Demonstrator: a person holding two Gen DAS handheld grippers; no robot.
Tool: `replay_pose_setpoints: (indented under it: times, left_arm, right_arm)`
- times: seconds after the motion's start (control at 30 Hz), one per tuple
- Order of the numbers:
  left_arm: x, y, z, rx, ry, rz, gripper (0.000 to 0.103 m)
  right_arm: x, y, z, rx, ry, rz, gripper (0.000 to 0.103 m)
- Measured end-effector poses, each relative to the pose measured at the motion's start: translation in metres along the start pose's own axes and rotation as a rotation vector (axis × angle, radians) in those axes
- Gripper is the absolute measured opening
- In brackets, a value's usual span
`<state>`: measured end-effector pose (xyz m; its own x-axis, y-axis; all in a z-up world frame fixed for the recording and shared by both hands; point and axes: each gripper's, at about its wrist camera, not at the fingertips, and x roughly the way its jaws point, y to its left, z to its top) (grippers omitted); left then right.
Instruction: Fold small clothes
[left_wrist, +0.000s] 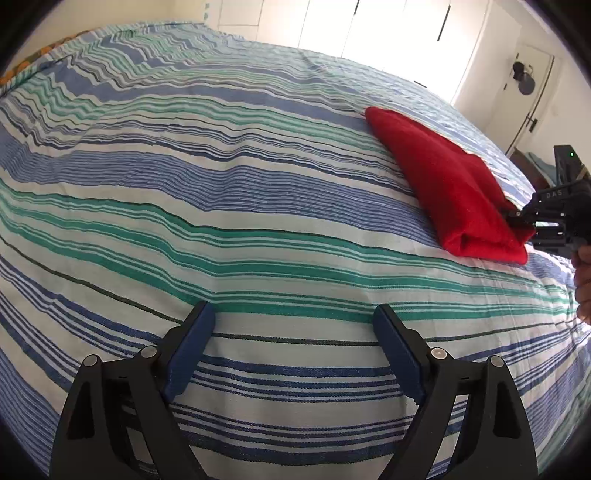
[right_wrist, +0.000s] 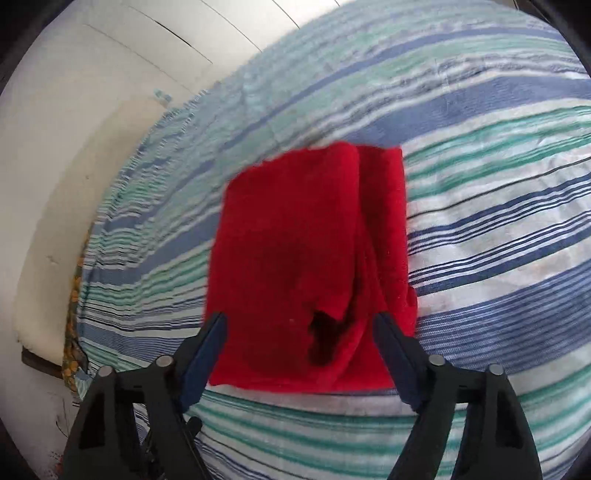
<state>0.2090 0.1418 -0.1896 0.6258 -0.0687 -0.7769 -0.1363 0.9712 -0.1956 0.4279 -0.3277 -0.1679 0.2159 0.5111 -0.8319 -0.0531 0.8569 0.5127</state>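
Red cloth (left_wrist: 443, 184), folded into a rectangle, lies on the striped bed (left_wrist: 221, 221), toward its right side in the left wrist view. At the cloth's near end sits the right tool (right_wrist: 299, 325), fingers spread wide to either side of the fabric. Well left of the cloth, the left tool (left_wrist: 293, 314) hangs open above bare stripes.
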Motion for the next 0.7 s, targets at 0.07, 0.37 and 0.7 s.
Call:
replay_pose_setpoints:
  times: [0.07, 0.37, 0.7]
  left_arm:
    - [0.000, 0.001, -0.001, -0.004, -0.002, -0.010, 0.090]
    - [0.006, -0.004, -0.003, 0.037, 0.000, 0.001, 0.097]
    - [0.010, -0.005, -0.002, 0.043, 0.000, -0.003, 0.100]
  right_arm:
    - [0.002, -0.004, -0.001, -0.001, 0.004, -0.013, 0.009]
    - [-0.004, -0.046, -0.025, 0.037, -0.057, 0.055, 0.015]
    - [-0.057, -0.012, 0.023, -0.111, -0.212, 0.031, 0.048]
